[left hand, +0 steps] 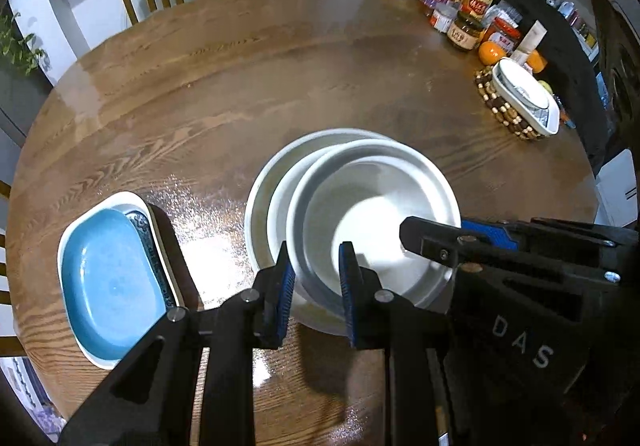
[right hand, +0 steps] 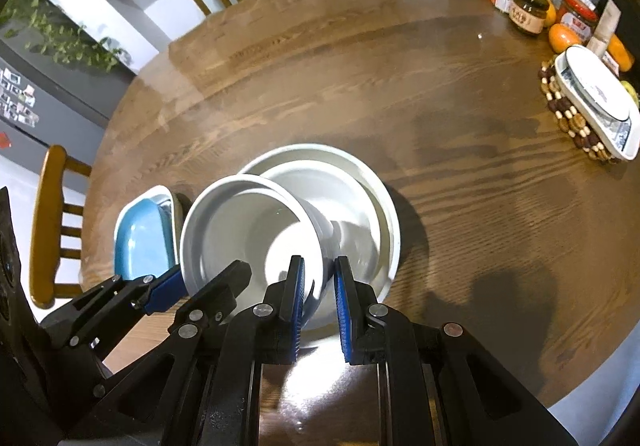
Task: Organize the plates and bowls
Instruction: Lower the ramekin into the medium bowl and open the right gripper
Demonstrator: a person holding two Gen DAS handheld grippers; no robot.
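We note overhead glare on the table [left hand: 224,93] (near edge), soft shadows, bowl motion-blurred, fisheye corners dark.

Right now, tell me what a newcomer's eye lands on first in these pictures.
First, the white bowl, gripped at its rim by both the left gripper and the right gripper, just above a larger white bowl at the wooden table's centre. Next, the blue dish to their left, and jars and bottles crowding the far right edge.
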